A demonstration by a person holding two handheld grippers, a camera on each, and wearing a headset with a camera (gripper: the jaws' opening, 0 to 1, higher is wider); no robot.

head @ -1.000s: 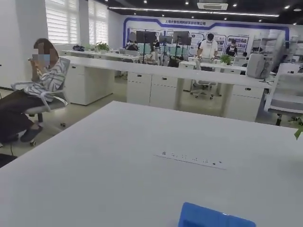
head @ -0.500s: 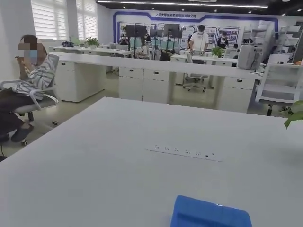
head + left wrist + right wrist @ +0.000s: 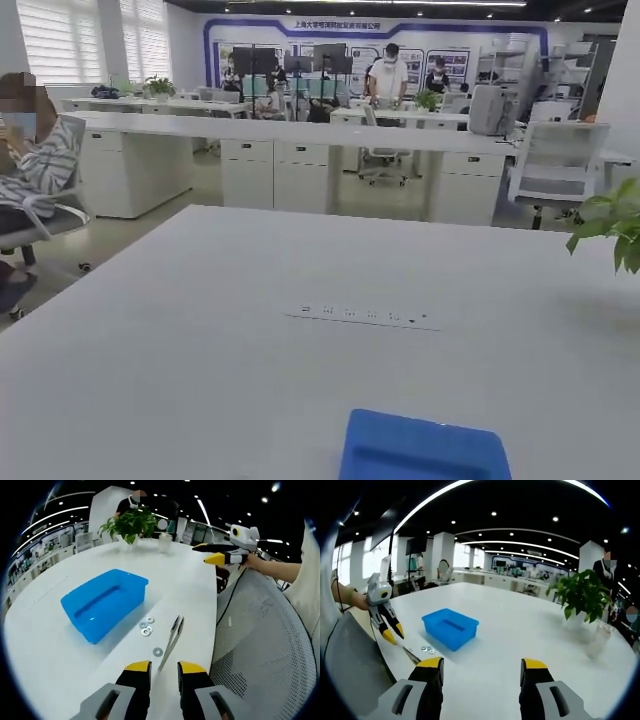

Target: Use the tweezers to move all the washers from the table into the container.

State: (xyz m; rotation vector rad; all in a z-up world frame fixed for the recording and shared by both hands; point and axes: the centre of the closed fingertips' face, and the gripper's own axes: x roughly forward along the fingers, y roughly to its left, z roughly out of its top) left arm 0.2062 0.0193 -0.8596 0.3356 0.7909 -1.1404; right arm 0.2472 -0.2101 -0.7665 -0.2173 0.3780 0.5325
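Grey left tongs [image 3: 164,667] and right tongs [image 3: 481,664], black jaws (yellow-tipped)

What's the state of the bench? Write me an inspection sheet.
Surface: white table, socket strip set in it.
Job's things: blue container, no washers seen inside; several washers and tweezers lie on the table beside it.
Clutter: potted plant.
Grippers: left gripper and right gripper open, holding nothing.
Cables: dark cable near the right gripper.
Surroundings: open office, desks, people, mesh chair.
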